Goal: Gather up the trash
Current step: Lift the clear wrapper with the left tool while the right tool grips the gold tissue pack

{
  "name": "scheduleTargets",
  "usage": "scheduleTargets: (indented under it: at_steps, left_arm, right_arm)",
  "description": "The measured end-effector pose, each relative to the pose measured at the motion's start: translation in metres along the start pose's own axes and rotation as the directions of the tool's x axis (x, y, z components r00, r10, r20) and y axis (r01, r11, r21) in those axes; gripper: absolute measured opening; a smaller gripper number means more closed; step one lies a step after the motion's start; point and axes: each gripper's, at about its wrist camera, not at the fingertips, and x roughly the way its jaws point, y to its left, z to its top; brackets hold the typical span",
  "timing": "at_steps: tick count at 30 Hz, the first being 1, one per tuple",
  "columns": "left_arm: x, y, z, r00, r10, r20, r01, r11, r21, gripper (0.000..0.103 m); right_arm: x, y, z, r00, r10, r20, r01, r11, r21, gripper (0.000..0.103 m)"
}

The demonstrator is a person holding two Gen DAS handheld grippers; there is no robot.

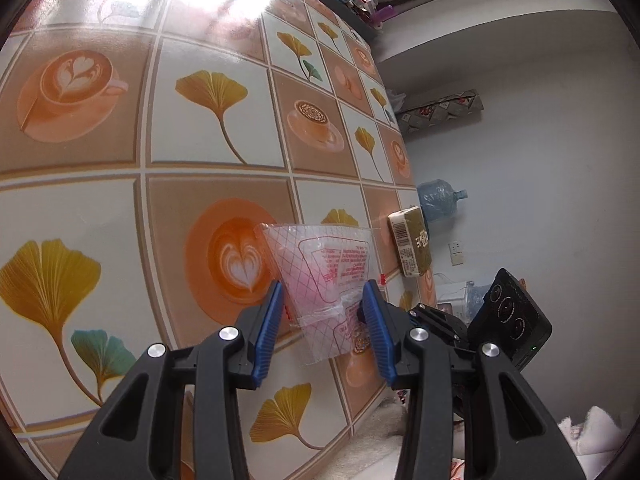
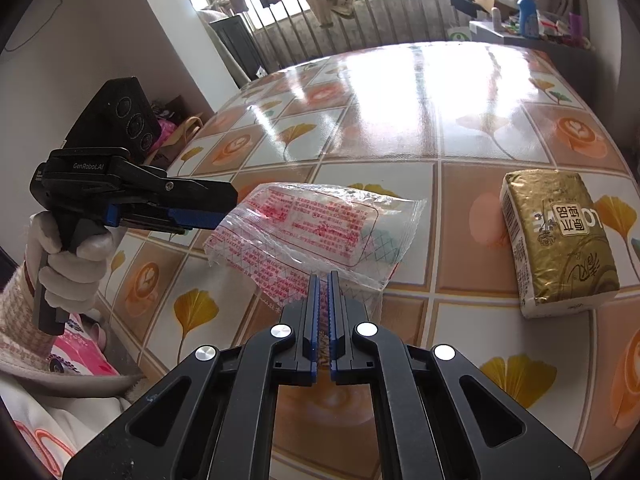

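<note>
A clear plastic wrapper with red print [image 2: 316, 228] is held above the tiled tablecloth. My right gripper [image 2: 322, 280] is shut on the wrapper's near edge. My left gripper [image 1: 324, 292] is open, its blue pads on either side of the same wrapper [image 1: 324, 268], whose end lies between them. In the right wrist view the left gripper [image 2: 216, 216] comes in from the left and its tips reach the wrapper's left end.
A gold pack of tissues [image 2: 556, 240] lies on the table [image 2: 400, 120] to the right of the wrapper; it also shows in the left wrist view [image 1: 412, 240]. Bottles and clutter [image 2: 528, 16] stand at the far table edge. A water jug [image 1: 440, 200] sits on the floor beyond.
</note>
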Motion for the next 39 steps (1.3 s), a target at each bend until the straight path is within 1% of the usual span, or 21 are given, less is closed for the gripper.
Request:
scheduleTargets:
  at_steps: [2,3,7,9,13,15,17,18,19,20,23,24,26,28,29,31,34,35,36,37,39]
  left_arm:
    - [0.002,0.0,-0.001,0.998,-0.058,-0.016,0.057,0.998,-0.019,0.04]
    - [0.004,-0.001,-0.001,0.998,-0.059,-0.019,0.059,0.998,-0.02,0.04]
    - [0.007,-0.005,0.0,1.0,0.011,0.002,-0.011,1.0,-0.007,0.038]
    - [0.01,-0.008,0.001,1.0,0.026,0.003,-0.026,1.0,0.002,0.038]
    - [0.016,-0.021,0.001,0.996,0.088,0.008,-0.089,0.993,0.081,0.038]
    - [0.02,-0.026,0.001,0.993,0.119,0.008,-0.119,0.986,0.118,0.035]
    - [0.023,-0.03,0.0,0.988,0.156,0.013,-0.156,0.977,0.149,0.028]
    - [0.024,-0.032,-0.001,0.985,0.173,0.017,-0.174,0.971,0.163,0.028]
    - [0.026,-0.034,-0.001,0.982,0.187,0.022,-0.188,0.966,0.174,0.024]
    - [0.026,-0.035,-0.001,0.979,0.2,0.03,-0.203,0.961,0.186,0.019]
    - [0.029,-0.042,-0.002,0.971,0.233,0.052,-0.239,0.944,0.227,0.014]
    - [0.031,-0.046,-0.003,0.967,0.249,0.062,-0.256,0.935,0.244,0.014]
    - [0.036,-0.054,-0.004,0.95,0.299,0.093,-0.313,0.906,0.286,0.013]
    - [0.04,-0.064,-0.005,0.929,0.347,0.128,-0.37,0.868,0.332,0.012]
    - [0.042,-0.069,-0.005,0.923,0.36,0.139,-0.386,0.853,0.351,0.012]
    - [0.047,-0.077,-0.006,0.909,0.383,0.163,-0.416,0.823,0.387,0.012]
    - [0.057,-0.089,-0.008,0.887,0.415,0.201,-0.46,0.772,0.439,0.012]
    - [0.06,-0.092,-0.008,0.883,0.421,0.209,-0.469,0.76,0.451,0.012]
    - [0.063,-0.095,-0.009,0.877,0.429,0.216,-0.479,0.747,0.461,0.012]
    - [0.065,-0.097,-0.009,0.869,0.438,0.229,-0.493,0.732,0.47,0.012]
    - [0.071,-0.101,-0.011,0.849,0.461,0.257,-0.526,0.694,0.492,0.012]
  right_arm:
    - [0.0,0.0,-0.001,1.0,0.005,0.002,-0.005,1.0,0.005,0.002]
    - [-0.001,0.0,-0.001,1.0,0.006,0.003,-0.006,1.0,0.006,0.002]
    - [0.0,0.001,-0.001,1.0,0.008,0.004,-0.008,1.0,0.006,0.002]
    - [0.001,0.001,-0.001,1.0,0.01,0.006,-0.01,1.0,0.007,0.002]
    - [0.001,0.0,-0.001,1.0,0.021,0.009,-0.021,1.0,0.016,0.002]
    - [0.0,0.0,-0.002,1.0,0.025,0.011,-0.025,0.999,0.02,0.002]
    - [0.001,0.0,-0.002,1.0,0.027,0.013,-0.027,0.999,0.019,0.002]
    - [0.0,0.0,-0.002,1.0,0.028,0.014,-0.028,0.999,0.019,0.002]
    - [0.0,0.0,-0.003,0.999,0.029,0.016,-0.029,0.999,0.02,0.002]
    - [0.0,0.0,-0.003,0.999,0.031,0.017,-0.031,0.999,0.02,0.002]
    - [-0.001,-0.002,-0.004,0.999,0.037,0.026,-0.038,0.999,0.022,0.002]
    - [-0.001,-0.003,-0.005,0.999,0.04,0.028,-0.04,0.999,0.025,0.002]
    - [-0.006,-0.003,-0.006,0.999,0.029,0.034,-0.03,0.999,0.021,0.004]
    - [-0.019,-0.003,-0.005,0.997,0.028,0.073,-0.029,1.0,0.006,0.011]
    - [-0.028,-0.003,-0.005,0.994,0.025,0.105,-0.025,1.0,-0.002,0.013]
    - [-0.049,-0.008,-0.003,0.985,0.0,0.173,0.0,1.0,-0.003,0.031]
    - [-0.075,-0.021,0.002,0.967,-0.103,0.235,0.101,0.995,0.022,0.044]
    - [-0.079,-0.027,0.004,0.961,-0.137,0.24,0.132,0.991,0.036,0.047]
    - [-0.083,-0.033,0.005,0.955,-0.174,0.24,0.166,0.985,0.054,0.052]
    - [-0.085,-0.04,0.005,0.949,-0.206,0.237,0.195,0.978,0.07,0.054]
    - [-0.083,-0.051,0.005,0.94,-0.263,0.216,0.247,0.964,0.099,0.056]
